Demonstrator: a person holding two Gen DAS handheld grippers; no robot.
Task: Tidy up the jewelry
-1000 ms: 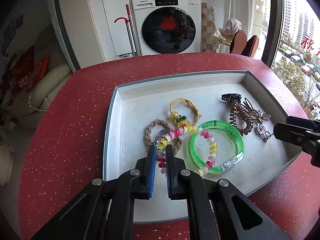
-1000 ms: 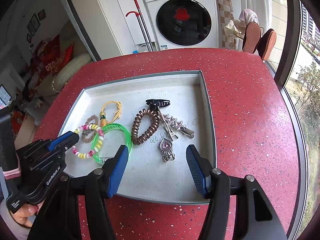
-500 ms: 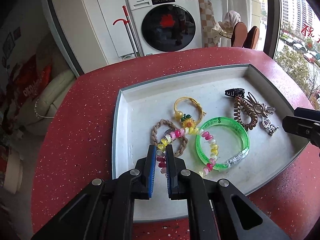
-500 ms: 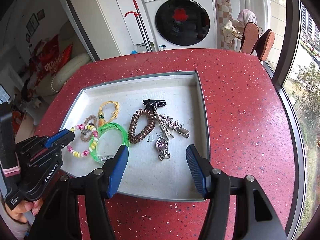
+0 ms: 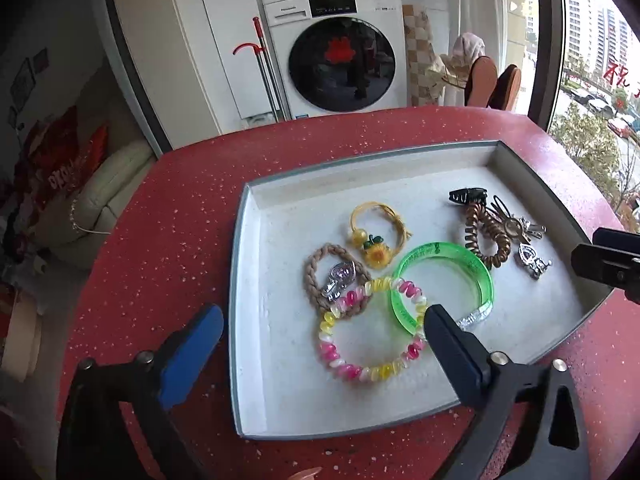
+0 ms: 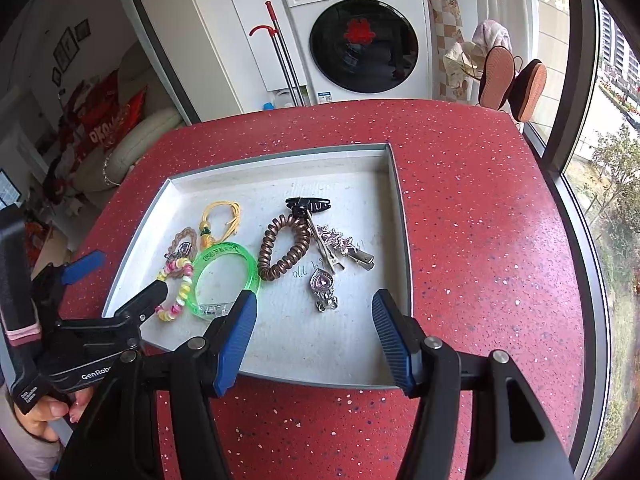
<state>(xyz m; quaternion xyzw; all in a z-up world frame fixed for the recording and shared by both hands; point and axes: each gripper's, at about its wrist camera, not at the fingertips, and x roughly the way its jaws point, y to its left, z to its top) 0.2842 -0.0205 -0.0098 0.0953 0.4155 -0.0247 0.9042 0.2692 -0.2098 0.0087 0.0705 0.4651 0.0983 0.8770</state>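
A shallow grey square tray (image 5: 240,280) on a speckled red tabletop (image 5: 160,220) holds the jewelry: a glossy pink-and-yellow beaded bracelet (image 5: 372,372) overlapping a translucent green bangle (image 5: 444,256), a braided tan loop (image 5: 316,264) and a coiled brown hair tie (image 6: 280,252). The left gripper (image 5: 320,340) gapes wide above the beads, gripping nothing; the right gripper (image 6: 314,320) hangs equally wide and empty over the tray's near edge.

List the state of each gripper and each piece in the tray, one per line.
Left gripper: open, empty.
Right gripper: open, empty.
Bead bracelet: flat, overlapping green bangle.
Green bangle: flat.
Braided band: flat, under beads.
Coil hair tie: flat.
Washing machine: door shut.
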